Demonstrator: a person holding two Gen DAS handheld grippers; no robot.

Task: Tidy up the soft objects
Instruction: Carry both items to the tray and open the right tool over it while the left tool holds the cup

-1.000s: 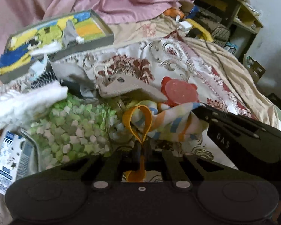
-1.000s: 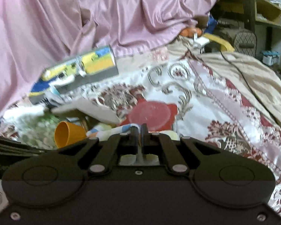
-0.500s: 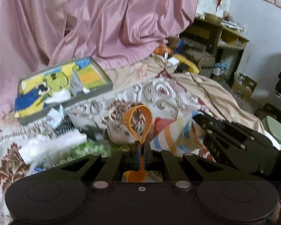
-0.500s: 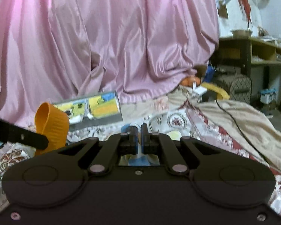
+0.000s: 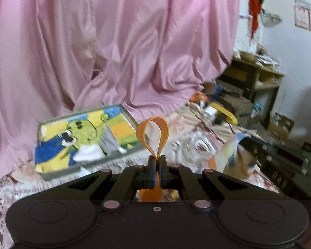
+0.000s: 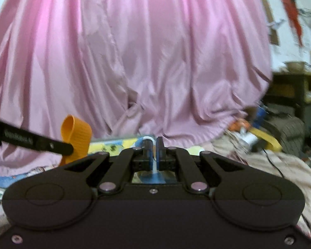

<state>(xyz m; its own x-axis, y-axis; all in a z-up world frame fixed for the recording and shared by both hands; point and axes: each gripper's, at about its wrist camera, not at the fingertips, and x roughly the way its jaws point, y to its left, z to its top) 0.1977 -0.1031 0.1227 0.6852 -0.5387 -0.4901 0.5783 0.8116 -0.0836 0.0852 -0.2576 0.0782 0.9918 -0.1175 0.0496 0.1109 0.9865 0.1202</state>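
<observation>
Left hand-held gripper clamped orange strap; right hand-held gripper pinched striped cloth. Best: both grips firm, lift level, carry toward tray.

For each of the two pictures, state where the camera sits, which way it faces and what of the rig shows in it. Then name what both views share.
Left wrist: sits on the left gripper, facing the grey tray on the bed; jaws shut on an orange strap; right gripper alongside.
Right wrist: sits on the right gripper, facing the pink curtain; jaws shut on striped cloth; left gripper enters from the left.
Shared: curtain, strap, tray, wooden shelf.
</observation>
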